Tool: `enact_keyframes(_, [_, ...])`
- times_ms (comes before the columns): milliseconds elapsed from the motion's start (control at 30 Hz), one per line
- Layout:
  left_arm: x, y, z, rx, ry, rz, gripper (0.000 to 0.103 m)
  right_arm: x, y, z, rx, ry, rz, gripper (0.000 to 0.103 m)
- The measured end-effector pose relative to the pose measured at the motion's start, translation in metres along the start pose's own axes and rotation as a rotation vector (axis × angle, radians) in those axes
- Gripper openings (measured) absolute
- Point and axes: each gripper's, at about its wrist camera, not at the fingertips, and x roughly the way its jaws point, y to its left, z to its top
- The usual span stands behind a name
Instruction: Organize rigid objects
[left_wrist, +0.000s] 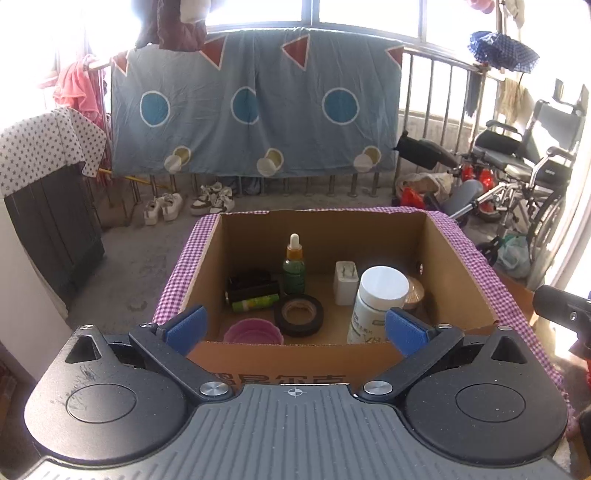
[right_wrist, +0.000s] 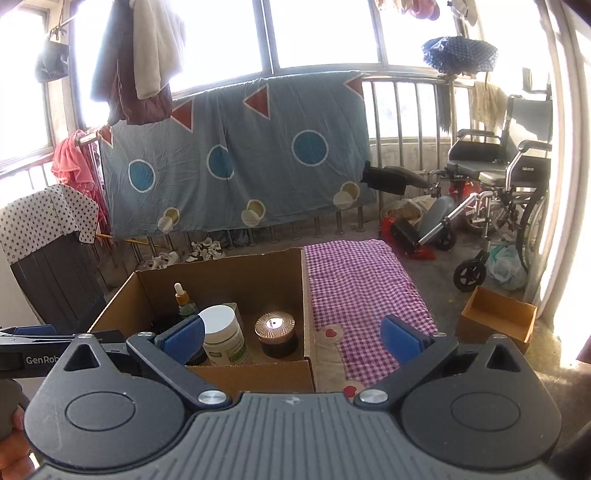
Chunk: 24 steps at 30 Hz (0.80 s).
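"GenRob" reads on my left gripper, seen from the right wrist. The box front has print I can't read. Inside: white-capped bottle at 3 o'clock, tape centre, dropper at 12, pink cup at 7. Both jaws wide open, my left gripper and right gripper empty.

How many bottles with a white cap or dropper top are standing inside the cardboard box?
2: the dropper bottle near the back wall, and the white-capped bottle near the front right. Others may be hidden behind the front wall.
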Motion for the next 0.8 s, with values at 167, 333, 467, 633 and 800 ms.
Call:
enact_keyframes(167, [0.01, -0.006, -0.006, 0.034, 0.058, 0.016, 0.103, 0.028, 0.015, -0.005, -0.026, 0.079, -0.025, 0.103])
enact_keyframes(333, [0.02, -0.005, -0.006, 0.071, 0.11, 0.068, 0.103, 0.049, 0.031, -0.007, -0.088, 0.118, -0.019, 0.103])
enact_keyframes(467, [0.027, -0.001, -0.005, 0.07, 0.139, 0.068, 0.103, 0.059, 0.04, -0.009, -0.108, 0.146, -0.024, 0.103])
enact_keyframes(633, [0.028, 0.004, -0.006, 0.059, 0.154, 0.08, 0.103, 0.068, 0.042, -0.013, -0.114, 0.176, -0.025, 0.103])
enact_keyframes(800, [0.031, 0.006, -0.006, 0.064, 0.164, 0.086, 0.103, 0.073, 0.043, -0.013, -0.118, 0.196, -0.033, 0.103])
